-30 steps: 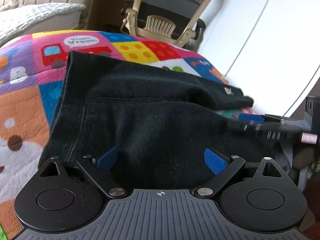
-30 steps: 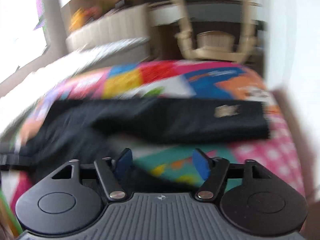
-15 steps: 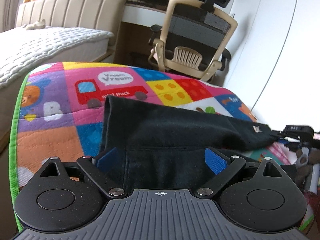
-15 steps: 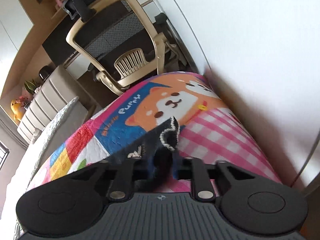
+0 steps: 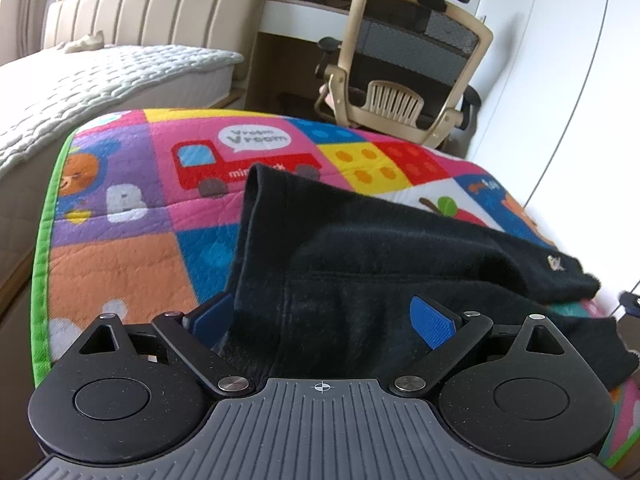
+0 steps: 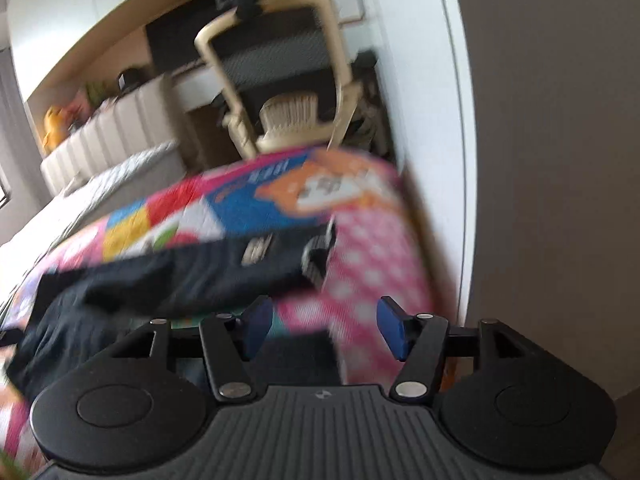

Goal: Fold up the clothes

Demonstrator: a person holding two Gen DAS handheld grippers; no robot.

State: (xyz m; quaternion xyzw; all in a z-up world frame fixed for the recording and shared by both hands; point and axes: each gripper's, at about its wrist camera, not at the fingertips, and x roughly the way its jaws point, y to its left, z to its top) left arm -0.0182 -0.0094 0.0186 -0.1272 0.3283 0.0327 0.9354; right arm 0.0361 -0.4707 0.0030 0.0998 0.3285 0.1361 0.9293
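Note:
A black garment [image 5: 360,264] lies on a colourful patchwork play mat [image 5: 132,216], one part folded across the top toward the right. Its near edge runs between the fingers of my left gripper [image 5: 322,322], which is open. In the right wrist view, which is blurred by motion, the same garment [image 6: 188,276] stretches across the mat [image 6: 372,248] with a small white logo [image 6: 256,250] near its end. My right gripper [image 6: 324,328] is open and empty, held above the garment's right end.
A beige office chair [image 5: 404,68] stands behind the mat by a desk. A bed with a white quilted cover [image 5: 92,76] is at the left. A white wall [image 6: 540,160] runs close along the mat's right side.
My right gripper was shut on the garment's end half a second ago; it has let go, opened and pulled back. The left gripper's view has shifted only slightly.

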